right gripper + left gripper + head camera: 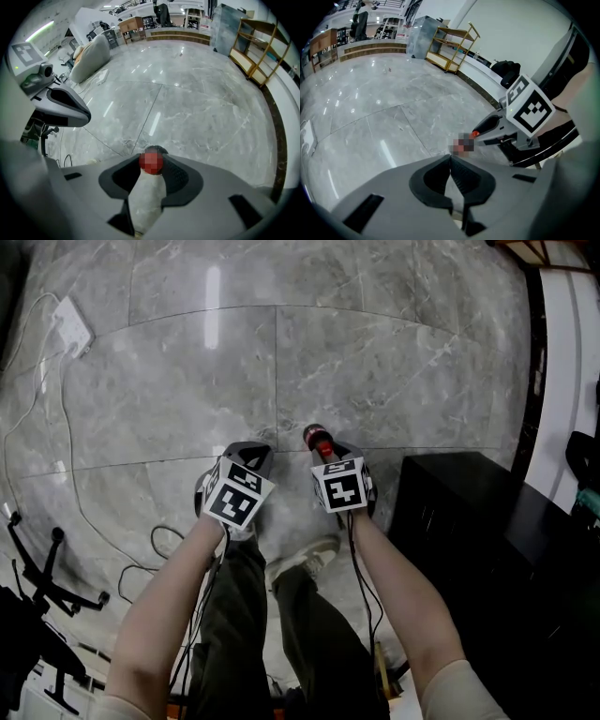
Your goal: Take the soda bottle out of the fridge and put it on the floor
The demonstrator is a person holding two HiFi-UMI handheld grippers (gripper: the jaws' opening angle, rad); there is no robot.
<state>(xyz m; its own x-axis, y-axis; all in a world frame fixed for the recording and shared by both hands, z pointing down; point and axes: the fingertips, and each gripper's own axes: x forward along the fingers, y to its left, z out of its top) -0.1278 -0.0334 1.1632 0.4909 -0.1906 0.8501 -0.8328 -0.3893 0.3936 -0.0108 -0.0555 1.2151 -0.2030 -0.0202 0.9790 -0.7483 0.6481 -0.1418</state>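
The soda bottle has a red cap and a clear body, and it is held over the grey marble floor. My right gripper is shut on it. In the right gripper view the bottle sits between both pads with the cap at the jaw tips. My left gripper hangs just left of it with its jaws closed together and nothing between them, which the left gripper view confirms. That view also shows the right gripper holding the bottle.
A low black cabinet stands right of my right arm. Cables and a white power strip lie on the floor at the left, near a black stand. My legs and shoes are below the grippers. A wooden shelf stands far off.
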